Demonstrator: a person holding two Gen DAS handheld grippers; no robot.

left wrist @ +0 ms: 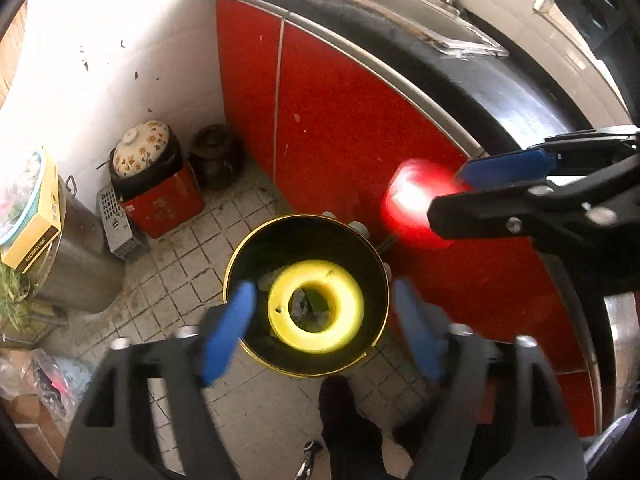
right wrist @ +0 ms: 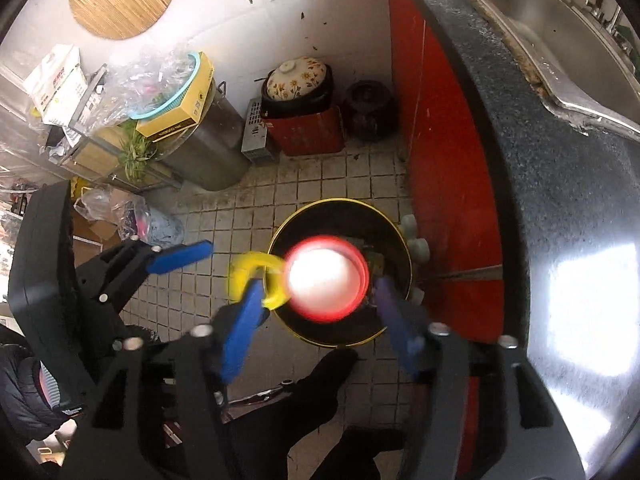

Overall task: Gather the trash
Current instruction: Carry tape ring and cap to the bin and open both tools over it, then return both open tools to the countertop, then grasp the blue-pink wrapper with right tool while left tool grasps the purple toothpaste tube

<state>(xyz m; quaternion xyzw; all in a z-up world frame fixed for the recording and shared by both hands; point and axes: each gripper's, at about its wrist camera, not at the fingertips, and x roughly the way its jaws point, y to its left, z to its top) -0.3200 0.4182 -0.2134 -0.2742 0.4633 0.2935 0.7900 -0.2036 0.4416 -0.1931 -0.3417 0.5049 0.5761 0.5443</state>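
A black bin with a gold rim [left wrist: 236, 256] [right wrist: 404, 240] stands on the tiled floor by the red cabinet, with trash at its bottom. A yellow ring [left wrist: 316, 306] [right wrist: 256, 270] is in the air over the bin, blurred, between the wide-apart fingers of my left gripper [left wrist: 324, 324], touching neither. A red cup [left wrist: 416, 208] [right wrist: 326, 278], blurred, is also loose between the spread fingers of my right gripper [right wrist: 320, 312] above the bin. My right gripper shows at the right of the left wrist view [left wrist: 456, 196]; my left gripper shows at the left of the right wrist view [right wrist: 208, 256].
Red cabinet doors [left wrist: 340, 120] and a dark countertop with a steel sink [right wrist: 560, 40] run along the right. A floral-lidded pot on a red box [left wrist: 144, 168], a dark jar [left wrist: 216, 160], a steel drum [right wrist: 208, 152] and bags crowd the far corner. The person's foot [left wrist: 340, 412] is below the bin.
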